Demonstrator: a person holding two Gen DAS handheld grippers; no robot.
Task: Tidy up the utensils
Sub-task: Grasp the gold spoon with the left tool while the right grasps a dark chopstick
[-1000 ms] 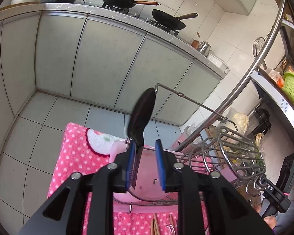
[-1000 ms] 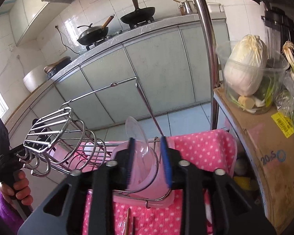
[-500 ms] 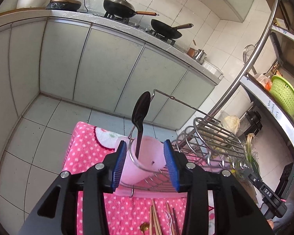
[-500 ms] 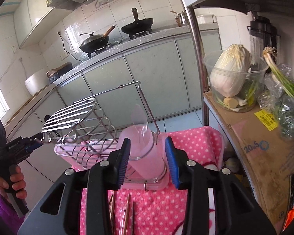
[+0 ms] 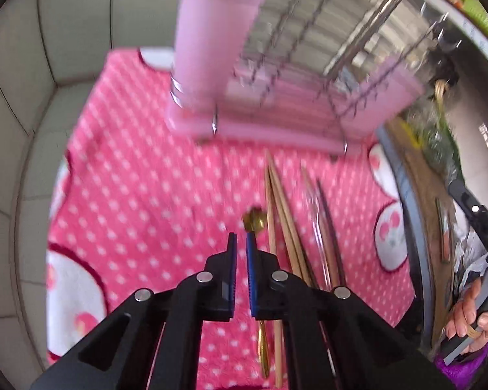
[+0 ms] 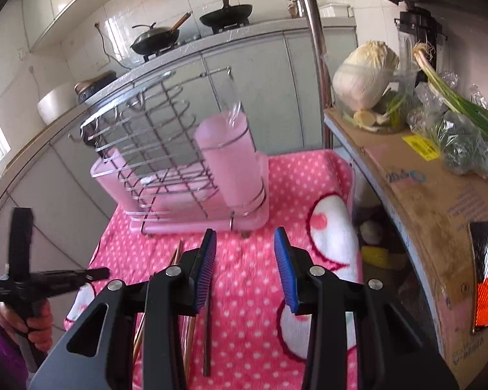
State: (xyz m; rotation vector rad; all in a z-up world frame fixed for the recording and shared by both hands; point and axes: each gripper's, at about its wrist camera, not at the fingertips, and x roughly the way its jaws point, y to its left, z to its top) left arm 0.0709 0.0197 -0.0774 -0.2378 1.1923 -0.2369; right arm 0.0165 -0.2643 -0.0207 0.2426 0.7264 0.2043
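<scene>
A pink utensil cup [image 5: 211, 35] [image 6: 231, 169] stands in a wire rack [image 6: 153, 143] on a pink tray [image 5: 276, 130]. A clear spoon [image 6: 234, 110] sticks out of the cup. On the pink dotted cloth [image 5: 140, 201] lie a gold spoon [image 5: 253, 222], wooden chopsticks [image 5: 279, 201], a clear fork [image 5: 318, 224] and a dark chopstick [image 6: 206, 334]. My left gripper [image 5: 240, 239] points down at the cloth beside the gold spoon's bowl, shut, with nothing in it. My right gripper [image 6: 245, 237] hovers open and empty in front of the rack.
A steel post [image 6: 315, 65] and a cardboard-covered shelf [image 6: 416, 188] with a cabbage [image 6: 364, 74] and green onions [image 6: 455, 104] border the cloth on the right. Behind the rack runs a counter with two woks [image 6: 156, 37]. Tiled floor lies left of the cloth.
The left gripper let go of the black spoon into the cup, drew back, tipped down toward the cloth and shut. The right gripper backed away from the cup, leaving the clear spoon there.
</scene>
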